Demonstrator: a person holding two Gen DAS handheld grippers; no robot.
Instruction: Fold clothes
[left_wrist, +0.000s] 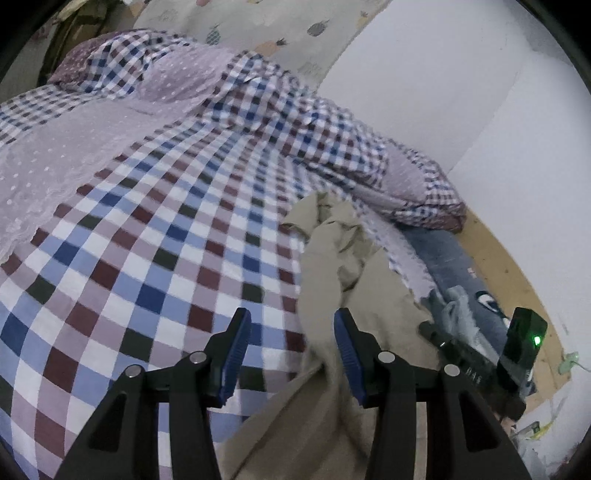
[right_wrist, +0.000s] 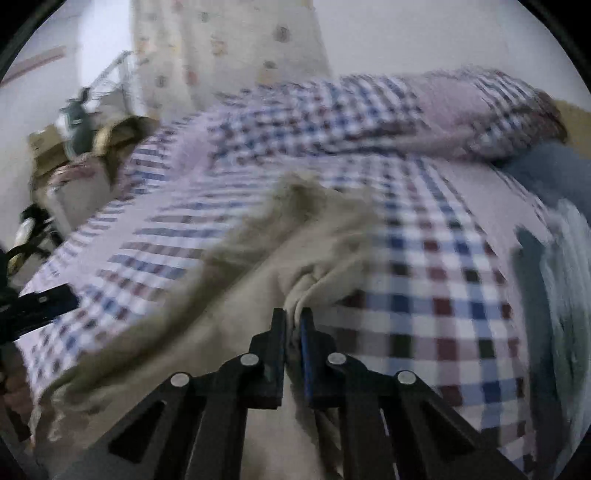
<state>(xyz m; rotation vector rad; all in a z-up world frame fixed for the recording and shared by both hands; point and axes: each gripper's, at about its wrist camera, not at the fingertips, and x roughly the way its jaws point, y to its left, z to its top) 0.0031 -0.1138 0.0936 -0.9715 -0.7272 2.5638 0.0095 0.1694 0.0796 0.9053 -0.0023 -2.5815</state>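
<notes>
A crumpled beige woven-cotton garment (left_wrist: 343, 258) is seen lying on the checked blue, maroon and white bedspread (left_wrist: 147, 240), near the bed's right edge, bunched with loose folds; it is not laid flat and no tidy fold is visible. A bunched edge of the same garment (right_wrist: 280, 258) is pinched between the closed fingers of the right gripper (right_wrist: 293, 321). The left gripper (left_wrist: 291, 325) is held with its jaws wide apart, nothing between them; cloth runs under its right finger only.

Handling, as judged: light, soft, limp fabric, no stiffness, so it sags and trails when lifted. Grip is best taken on a hem or corner, a single layer if it can be found, not on the bunch. A second hold well apart from the right one is needed for spreading. Right view is motion-blurred; garment type cannot be told. A grey-blue cloth item (left_wrist: 454, 295) lies just beside it.
</notes>
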